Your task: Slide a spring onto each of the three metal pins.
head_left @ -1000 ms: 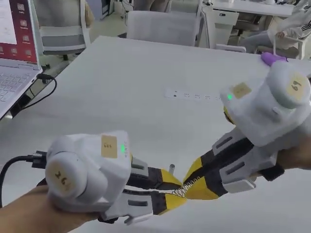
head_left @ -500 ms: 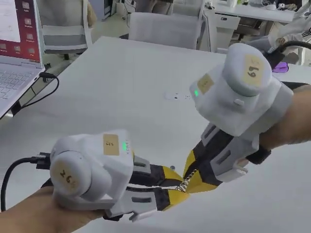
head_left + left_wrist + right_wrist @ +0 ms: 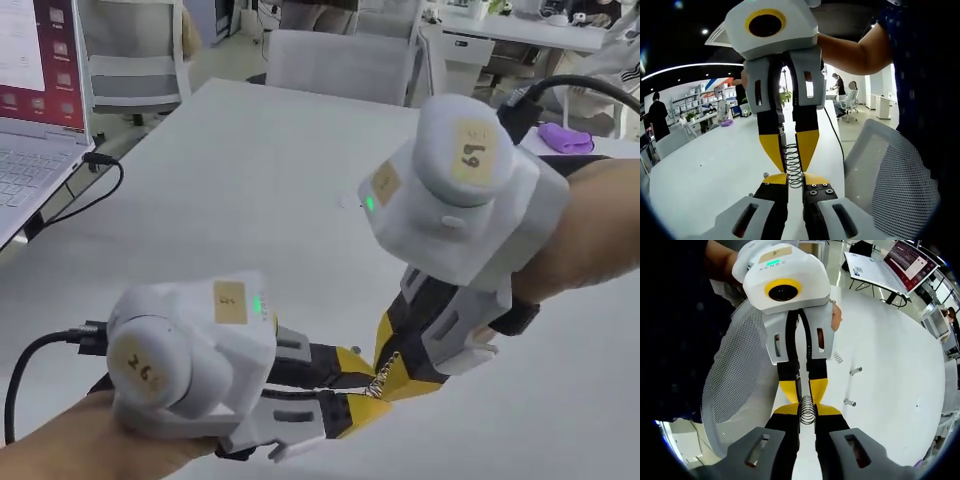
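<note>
Left gripper view: we are finding left gripper [image 3: 795, 179] and right gripper [image 3: 794, 169] clamping the spring [image 3: 794, 159] between their tips; probably light, squashy, so pinch end coils.

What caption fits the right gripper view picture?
Left gripper and right gripper hold one spring between their yellow tips, above a white table with two metal pins.

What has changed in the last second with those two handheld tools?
The right gripper has tipped up steeply and its body has swung left, so it now stands over its own tips. The left gripper has barely moved. Both are still pinching the spring between them, tip to tip.
</note>
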